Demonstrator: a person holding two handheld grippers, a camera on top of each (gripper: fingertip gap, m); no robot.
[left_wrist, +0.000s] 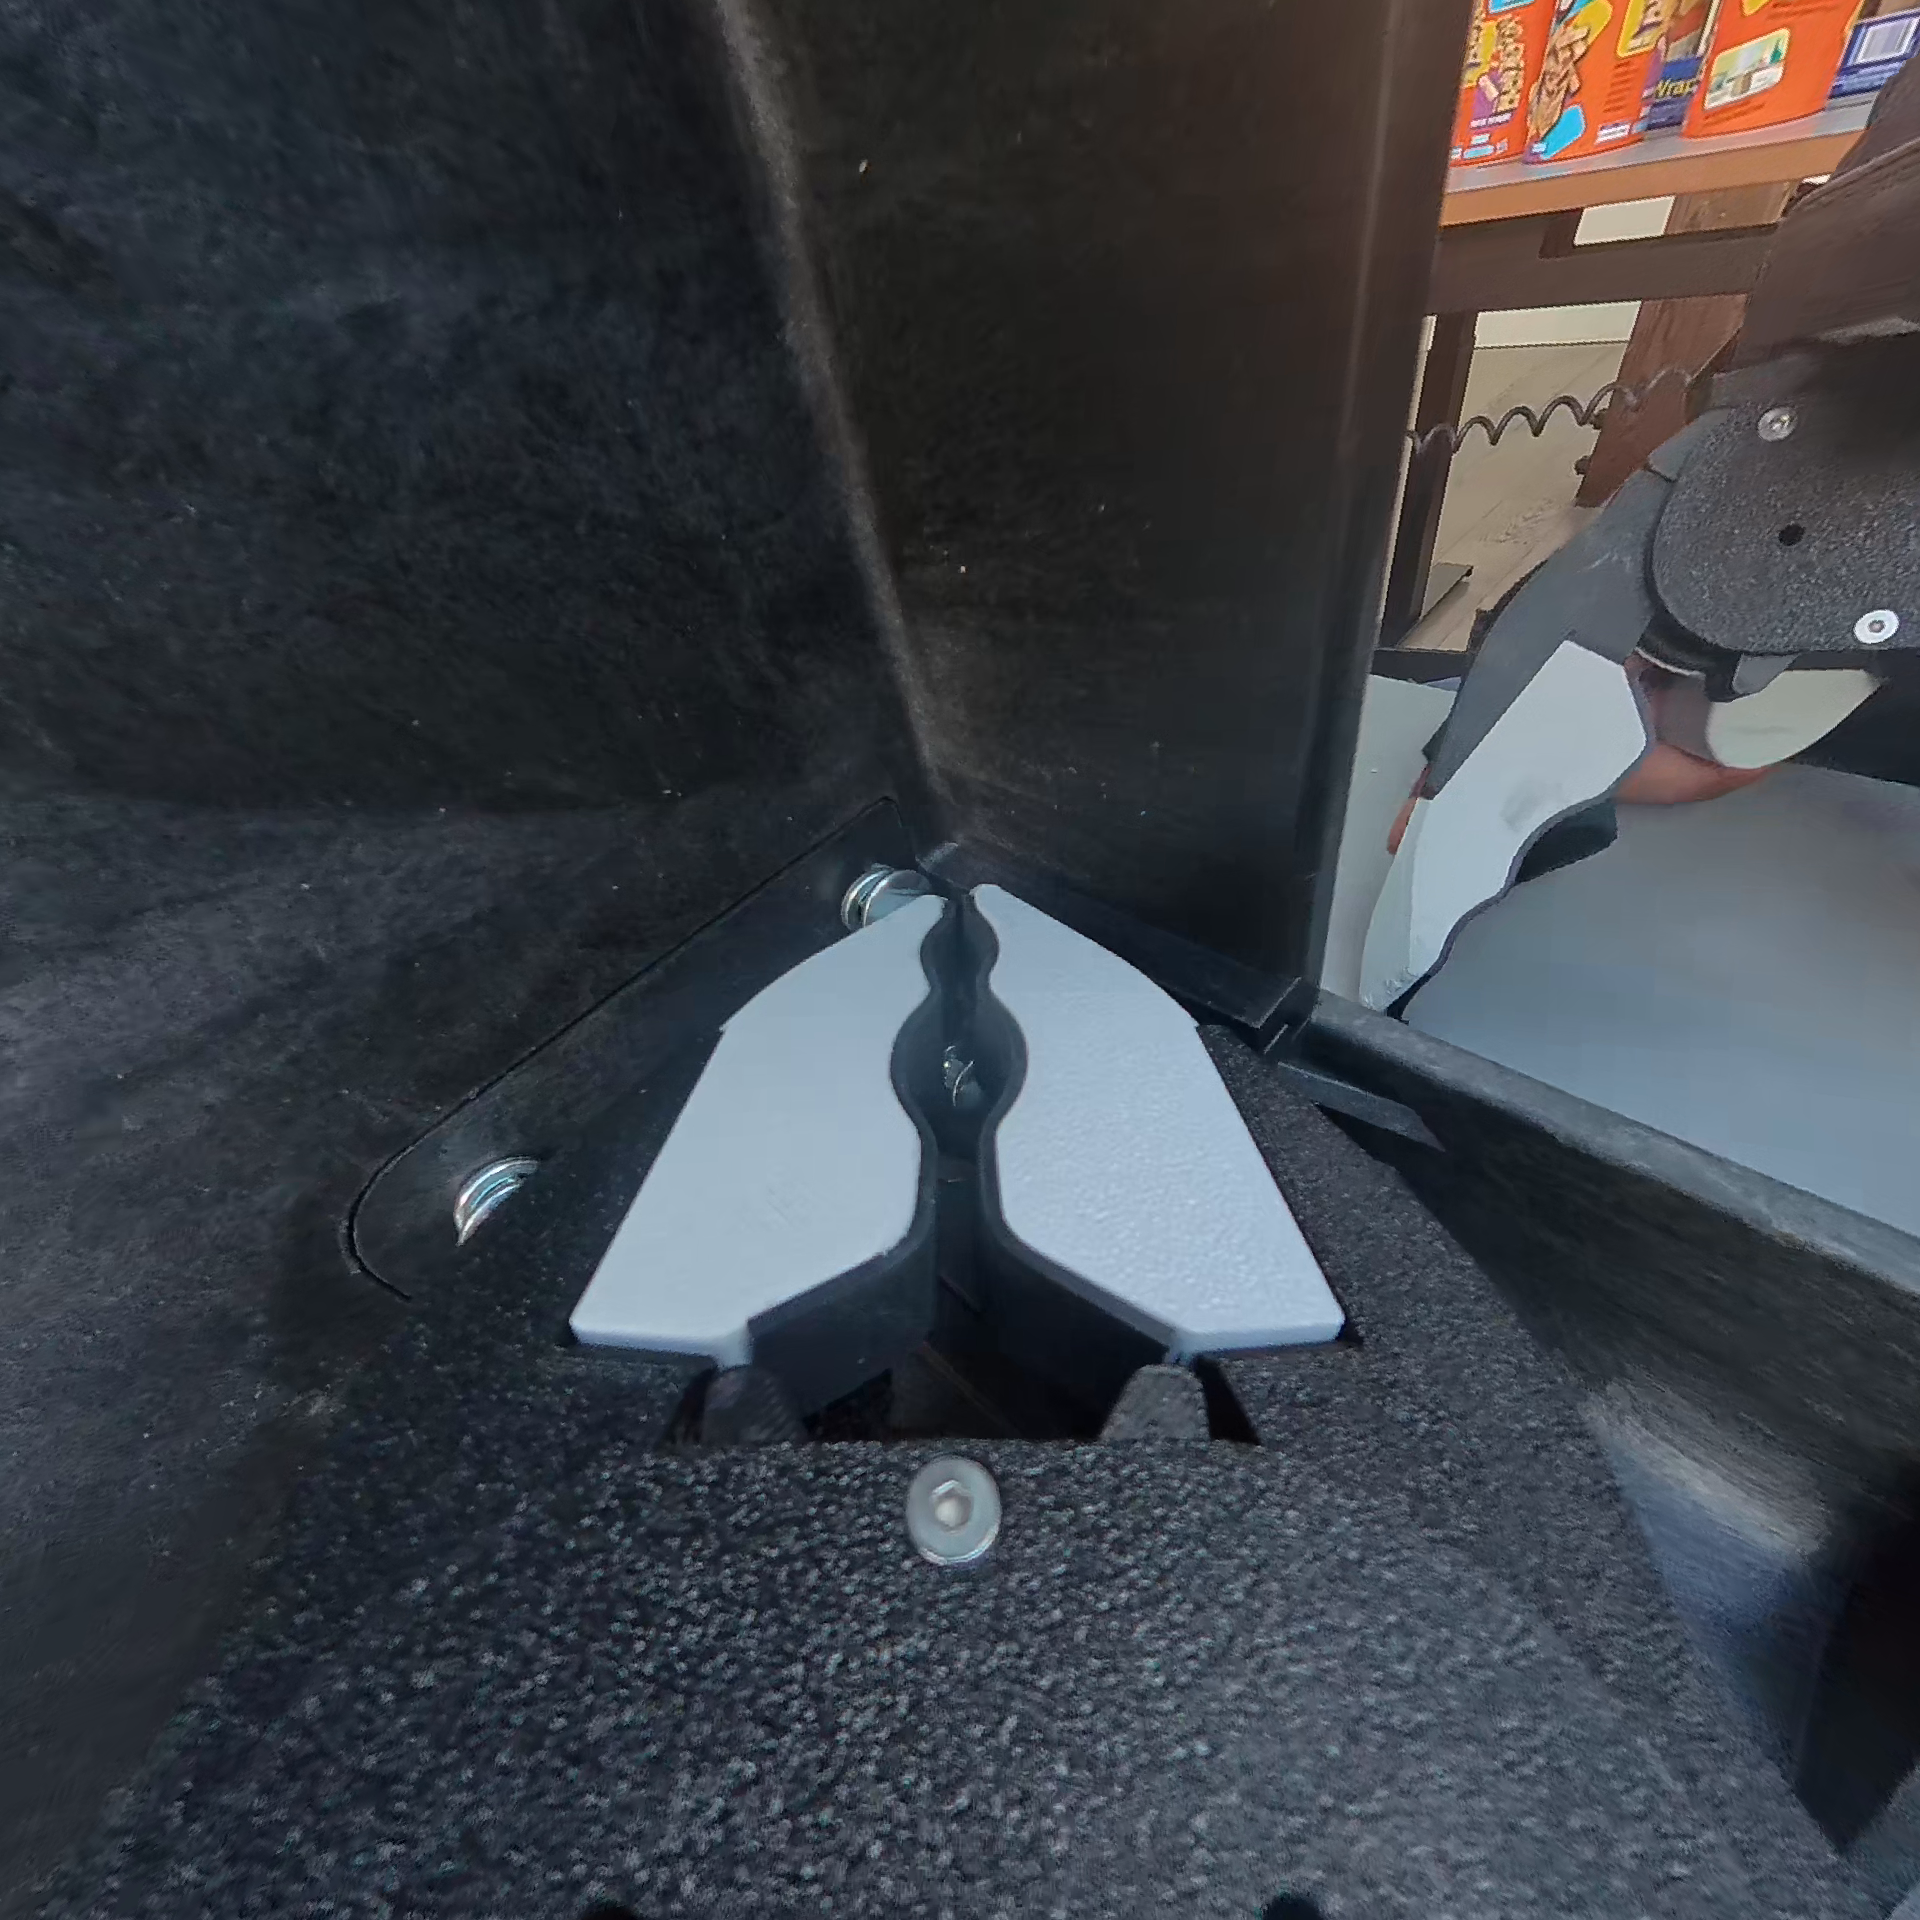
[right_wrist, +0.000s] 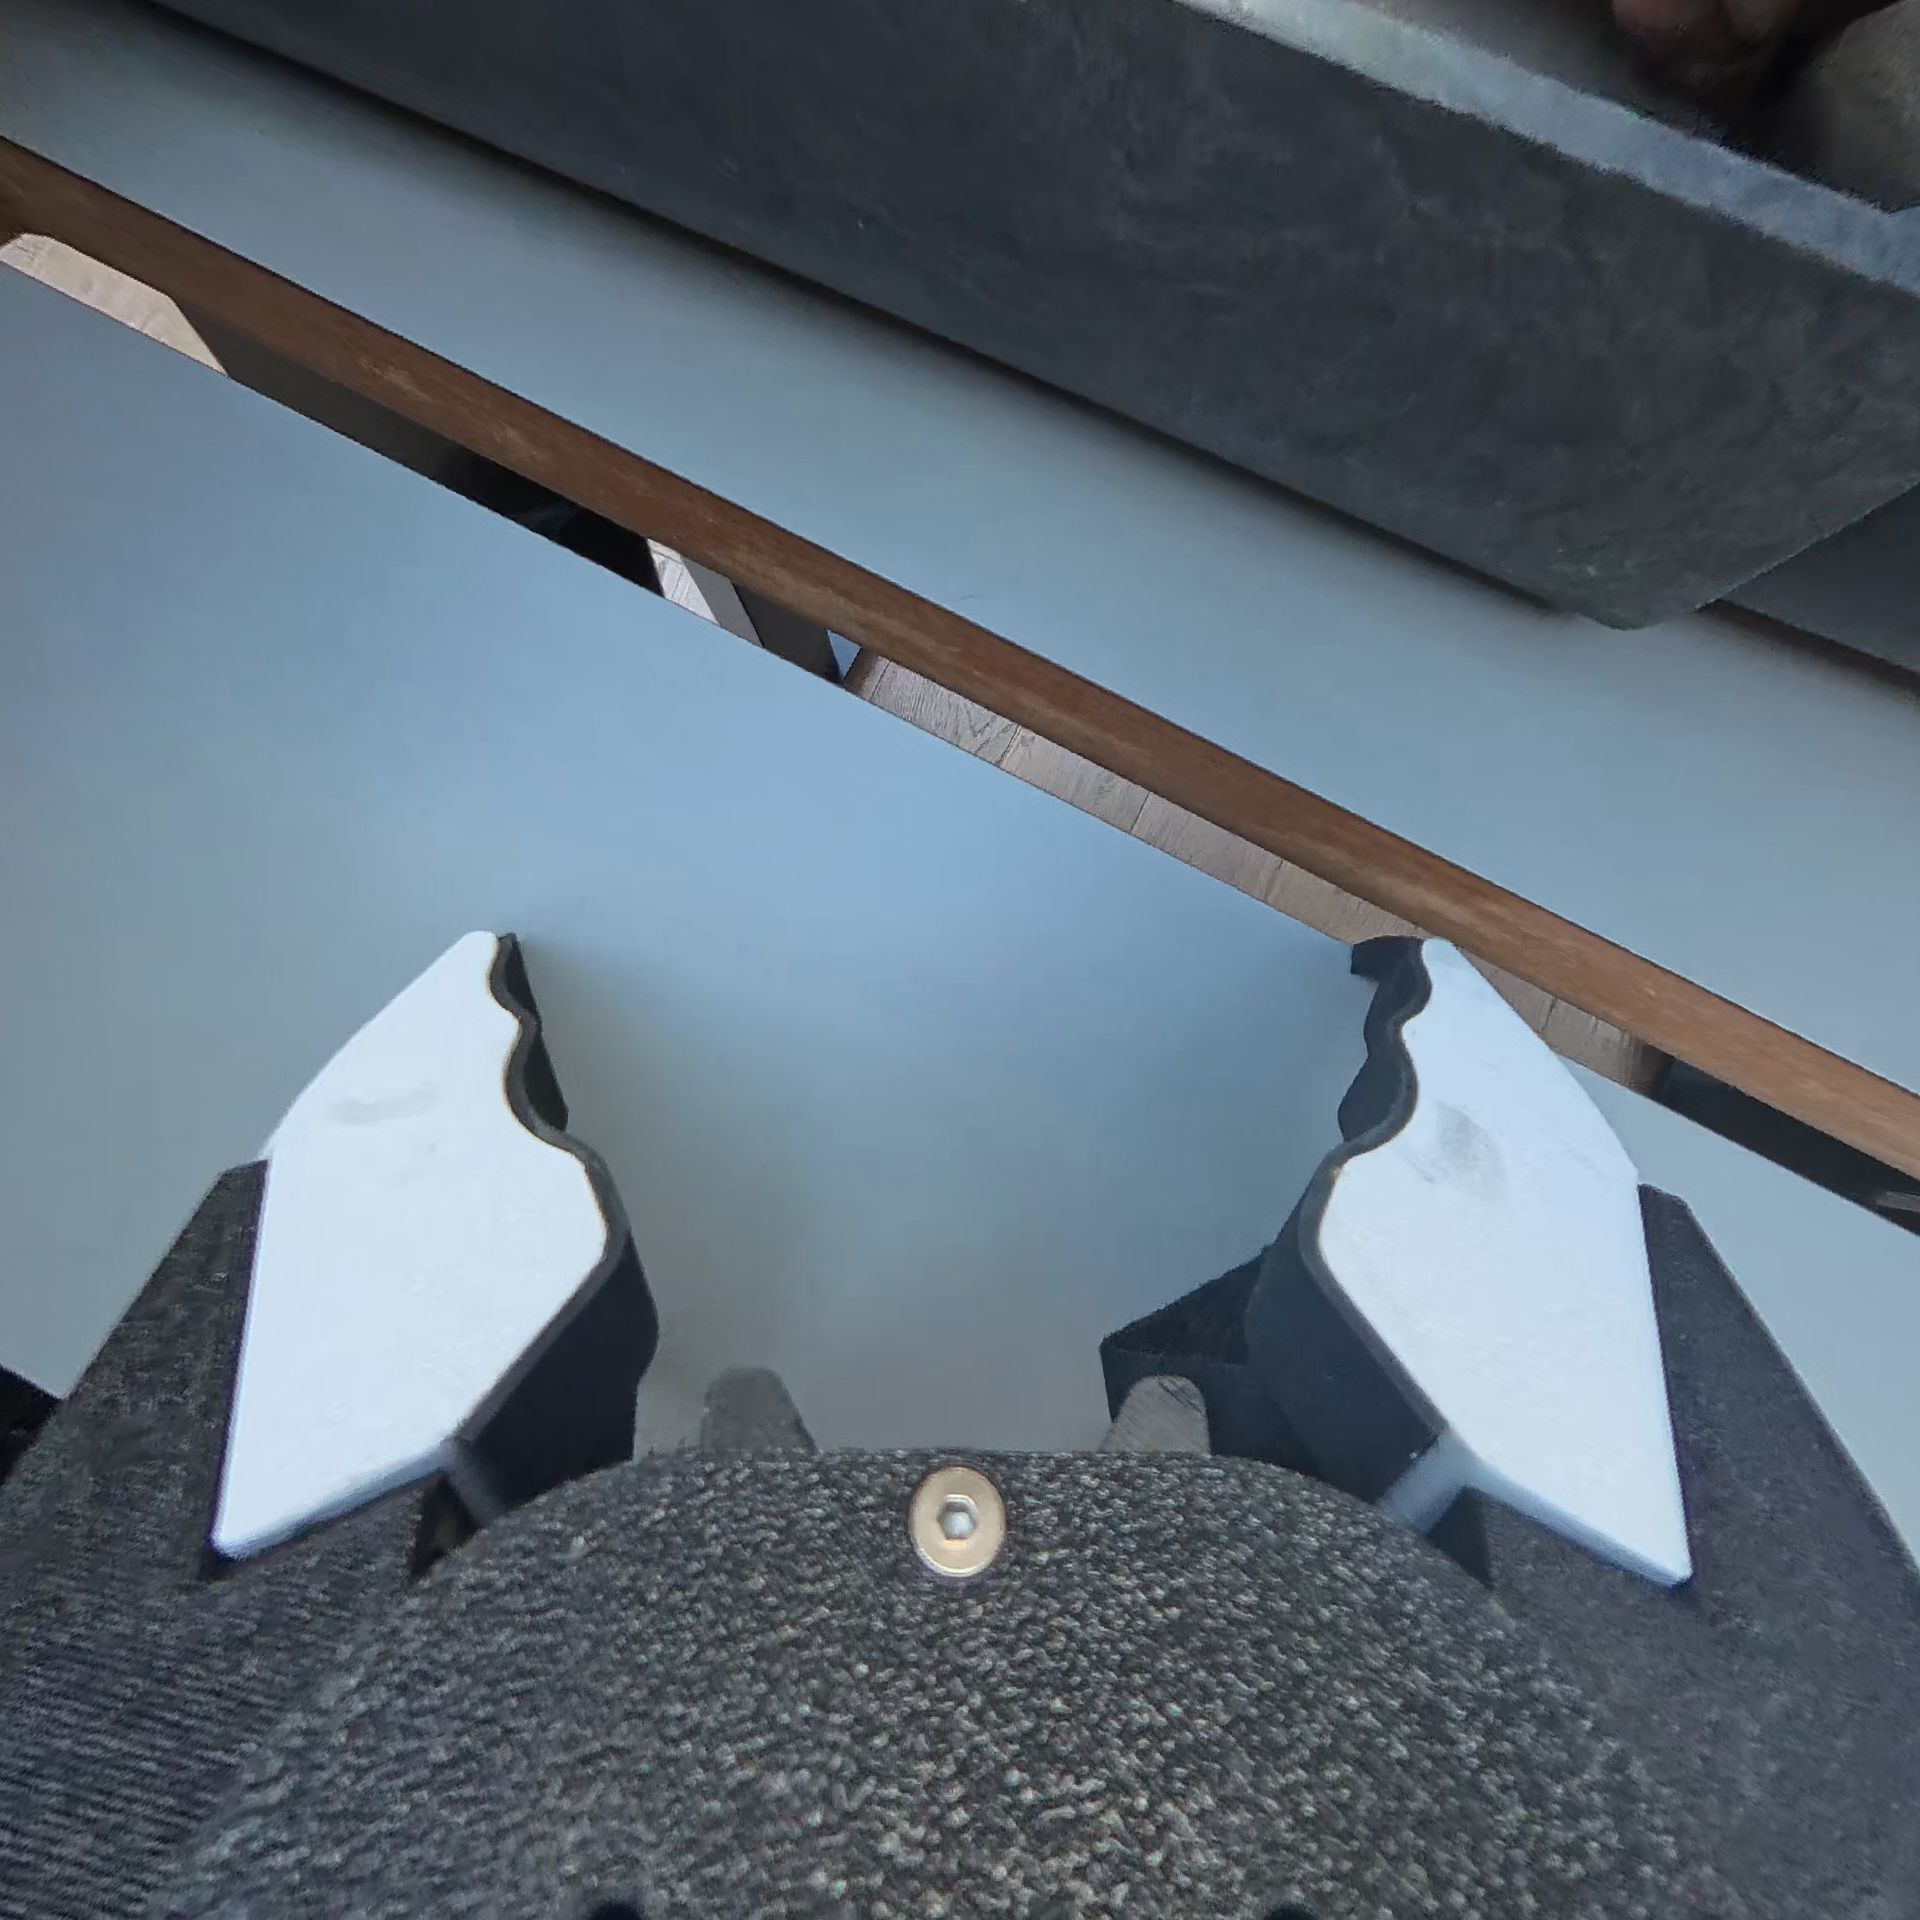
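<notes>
**Left gripper closed inside a felt-lined case, right gripper open over the grey table**

The largest thing in view is a black felt-lined case (left_wrist: 436, 436), its lid standing upright and its felt floor spreading out to the left. From the right wrist view the same case shows as a dark grey outer wall (right_wrist: 1247, 312) resting on a grey table (right_wrist: 623, 727), with a brown wooden edge (right_wrist: 935, 644) running diagonally between 2 grey surfaces.

The left gripper (left_wrist: 961, 914) sits inside the case, pointing into the corner where the lid meets the base. Its 2 grey fingers (left_wrist: 790, 1122) are brought together at the tips, and nothing shows between them except their own black lining. Just beyond the tips, slightly to their left, lies a black hinge plate (left_wrist: 644, 1039) carrying 2 silver bolts (left_wrist: 494, 1195); the farther bolt is right beside the left fingertip, though whether it touches cannot be told.

The right gripper (right_wrist: 935, 966) is outside the case, over the bare table, its fingers (right_wrist: 416, 1195) spread wide apart with nothing between them. The case wall lies ahead of it and well apart, its long axis slanting across the view. The left gripper is therefore the nearer to the hinge.

Colourful boxes (left_wrist: 1621, 73) stand on a shelf far behind.
</notes>
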